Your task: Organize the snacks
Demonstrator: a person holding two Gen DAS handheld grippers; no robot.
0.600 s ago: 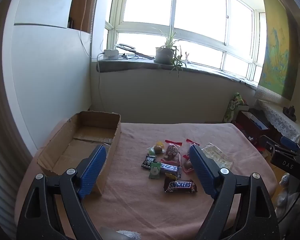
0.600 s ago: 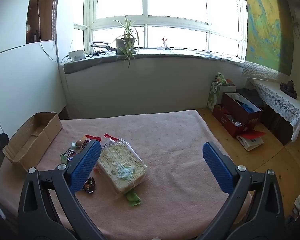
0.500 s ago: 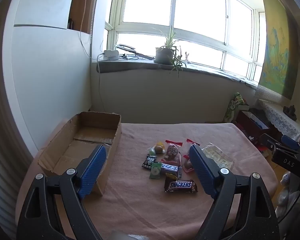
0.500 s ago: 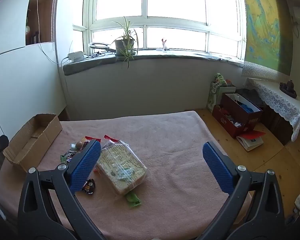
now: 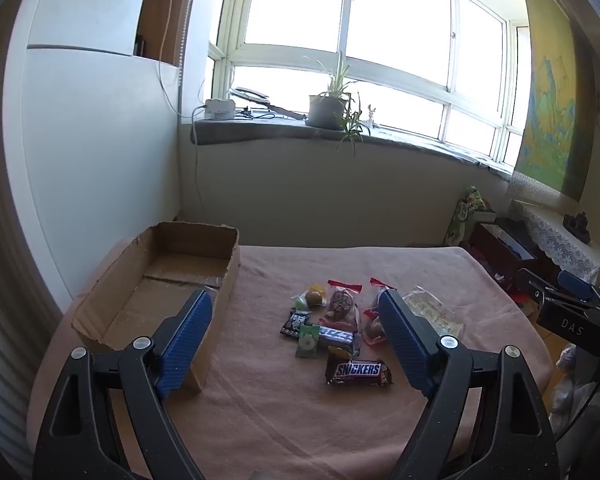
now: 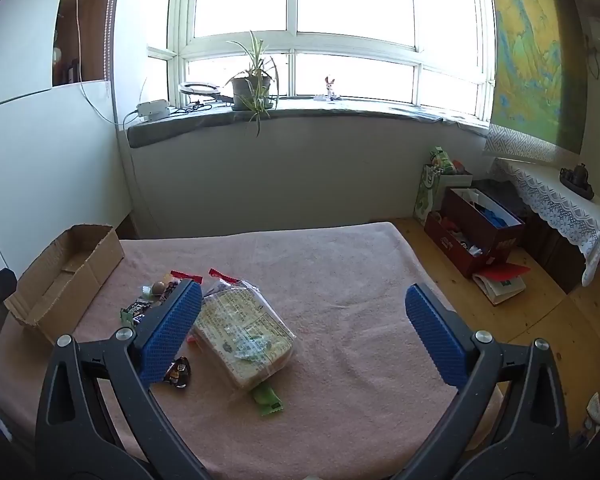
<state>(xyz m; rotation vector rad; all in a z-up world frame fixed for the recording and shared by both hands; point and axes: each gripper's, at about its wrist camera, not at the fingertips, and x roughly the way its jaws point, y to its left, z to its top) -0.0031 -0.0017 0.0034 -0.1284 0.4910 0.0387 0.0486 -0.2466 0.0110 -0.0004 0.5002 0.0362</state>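
Left tool (image 5: pixel 290 338): released, its blue pads spread wide with nothing between them; it hung above the pink tabletop (image 5: pixel 284 420), tipped downward.
Right tool (image 6: pixel 302 332): likewise released, pads wide apart and gripping nothing, tipped downward over the same tabletop.
Snickers bar (image 5: pixel 358 372): nearest snack to the left tool, lying flat just inside its right pad, at about 4 o'clock from the tool's middle in the left wrist view.
Snack cluster (image 5: pixel 332 316): small wrapped sweets, a dark packet and a blue bar, loosely heaped at about 1 o'clock from the left tool's middle, some touching or overlapping.
Clear cracker pack (image 6: pixel 242 334): the largest item, lying just beside the right tool's left pad, at about 9 o'clock from that tool's middle in the right wrist view.
Green sachet (image 6: pixel 268 398): peeking out from under the pack's near end.
Cardboard box (image 5: pixel 156 284): open and seemingly empty, at about 10 o'clock from the left tool, its near corner behind the left pad.
Step in hand: judged to be choosing a first snack; none was in the box yet.
Doing it well: the Snickers bar lay apart from the others, so a pinch across its narrow width should lift it cleanly; the bulky pack suited the right tool's wider spread; pads should clear neighbours before squeezing.
Risk: slippery wrappers could slide, or drag an adjoining sweet along.
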